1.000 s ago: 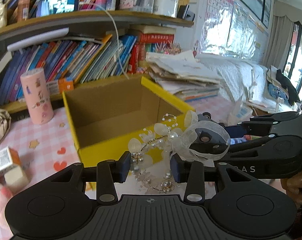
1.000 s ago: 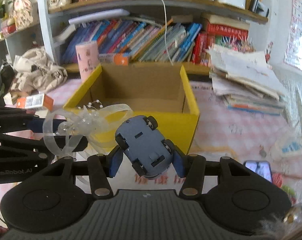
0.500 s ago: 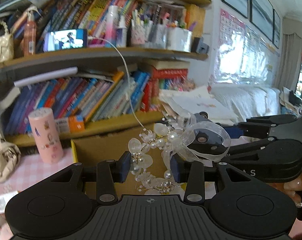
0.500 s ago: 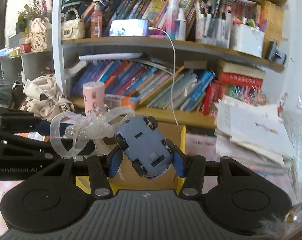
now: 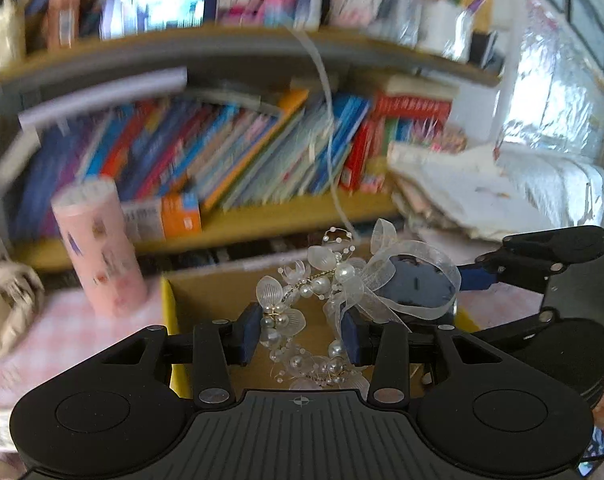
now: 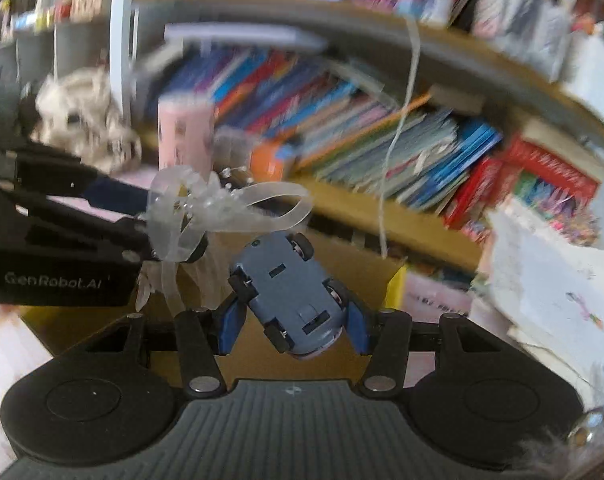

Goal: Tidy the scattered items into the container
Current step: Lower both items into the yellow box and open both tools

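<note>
We carry both loads over box [image 5: 206,300] — left gripper [image 5: 300,330] clamped on garland [image 5: 317,284], right gripper [image 6: 292,322] clamped on car [image 6: 290,296], nose tilted. Box below, just ahead — both equally near.

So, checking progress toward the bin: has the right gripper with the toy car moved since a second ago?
Yes. The right gripper has carried the toy car forward over the yellow box.
</note>
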Tool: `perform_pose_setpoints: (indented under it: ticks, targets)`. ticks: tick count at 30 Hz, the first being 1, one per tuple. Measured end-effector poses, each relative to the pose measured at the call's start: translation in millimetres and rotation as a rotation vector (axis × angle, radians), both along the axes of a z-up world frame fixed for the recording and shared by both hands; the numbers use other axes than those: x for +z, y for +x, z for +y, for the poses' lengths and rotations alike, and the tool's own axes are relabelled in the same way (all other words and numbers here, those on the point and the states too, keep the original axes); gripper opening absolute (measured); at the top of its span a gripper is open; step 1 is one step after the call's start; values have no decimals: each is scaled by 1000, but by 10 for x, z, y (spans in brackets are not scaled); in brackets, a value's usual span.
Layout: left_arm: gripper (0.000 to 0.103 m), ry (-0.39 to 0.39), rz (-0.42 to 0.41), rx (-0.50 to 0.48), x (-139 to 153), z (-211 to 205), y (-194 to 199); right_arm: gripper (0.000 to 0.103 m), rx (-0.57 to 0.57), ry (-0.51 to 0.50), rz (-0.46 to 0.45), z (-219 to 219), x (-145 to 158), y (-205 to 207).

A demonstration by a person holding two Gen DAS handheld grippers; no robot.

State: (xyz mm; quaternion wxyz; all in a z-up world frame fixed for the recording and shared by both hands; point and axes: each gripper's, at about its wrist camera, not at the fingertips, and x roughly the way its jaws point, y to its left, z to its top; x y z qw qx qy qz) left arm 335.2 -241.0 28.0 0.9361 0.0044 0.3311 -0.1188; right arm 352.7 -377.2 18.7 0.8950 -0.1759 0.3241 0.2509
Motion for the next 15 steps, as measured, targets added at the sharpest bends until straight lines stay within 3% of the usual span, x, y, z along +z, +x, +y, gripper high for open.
perform_pose_setpoints:
  ticks: [7,15]
  targets:
    - [42,75,114,-12,-320,-75,270,50,75,-125,103,122,-343,304]
    - [45,129,213,-12,-516,-99,392,50,169,-244,143,262,-540,394]
